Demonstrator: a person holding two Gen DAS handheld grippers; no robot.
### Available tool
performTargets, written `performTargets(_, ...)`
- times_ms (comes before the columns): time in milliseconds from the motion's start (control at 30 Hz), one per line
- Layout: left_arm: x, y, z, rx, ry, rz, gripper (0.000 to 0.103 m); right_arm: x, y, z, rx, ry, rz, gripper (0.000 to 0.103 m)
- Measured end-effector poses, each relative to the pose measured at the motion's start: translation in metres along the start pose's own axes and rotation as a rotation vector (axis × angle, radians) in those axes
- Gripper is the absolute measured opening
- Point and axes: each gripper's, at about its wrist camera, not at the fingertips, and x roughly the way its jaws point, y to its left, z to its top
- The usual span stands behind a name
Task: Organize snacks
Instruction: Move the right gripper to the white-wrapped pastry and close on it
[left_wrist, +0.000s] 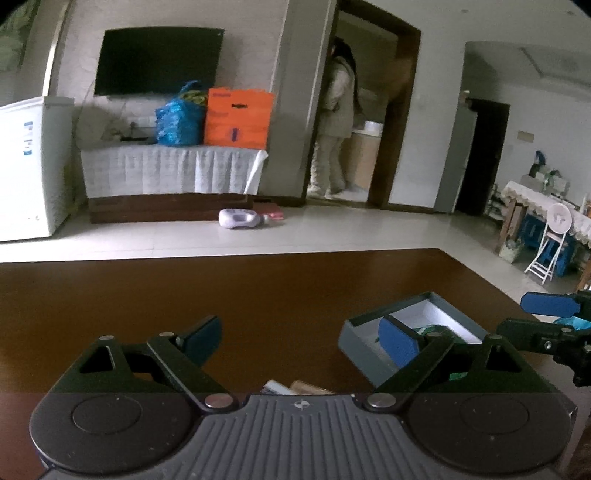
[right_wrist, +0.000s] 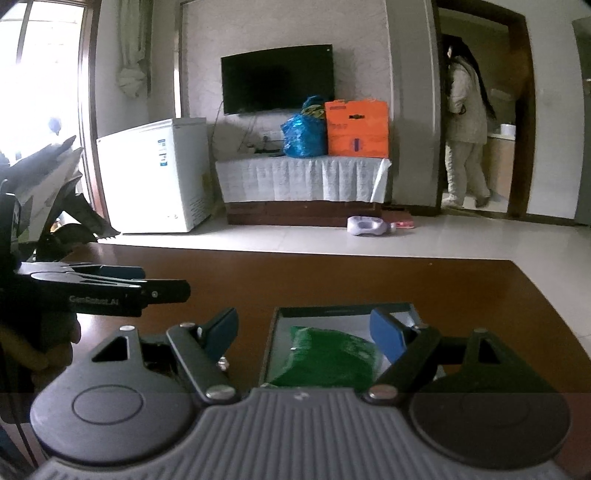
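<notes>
Left wrist view: the left gripper (left_wrist: 301, 341) stands over the brown bench (left_wrist: 258, 288) with its jaws spread wide and nothing between them. Its blue pads (left_wrist: 400, 341) are clear of any object. To the right on the bench lies a grey box (left_wrist: 354, 341) with a white interior, open at the top; something green inside it is partly hidden behind the right-hand finger. At the near edge, just above the gripper body, two small items show, one pale and one tan, too cropped to identify. The right gripper (left_wrist: 554, 314) enters from the right edge, beside the box.

Right wrist view: the right gripper (right_wrist: 304, 334) hangs above the same box (right_wrist: 275, 332), jaws wide apart and holding nothing. A green snack bag (right_wrist: 325, 358) lies inside the box, occupying most of the floor seen between the fingers; the pads do not press on it. The left gripper (right_wrist: 147, 284) is visible at the left, above the bench (right_wrist: 332, 280) and apart from the box, seen side-on.

Background, both views: a wall-mounted television (right_wrist: 277, 79), an orange box (right_wrist: 356, 129) and blue bag (right_wrist: 303, 134) on a covered cabinet, a white chest freezer (right_wrist: 155, 177), and a person (right_wrist: 465, 125) standing in a doorway.
</notes>
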Motion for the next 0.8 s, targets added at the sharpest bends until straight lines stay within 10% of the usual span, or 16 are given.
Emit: performTargets(800,-0.037,0.056,-0.048,0.062,0.2,0.021,0.094,0.065,0.106,-0.002,-0.126,0.128,0.125,0.08)
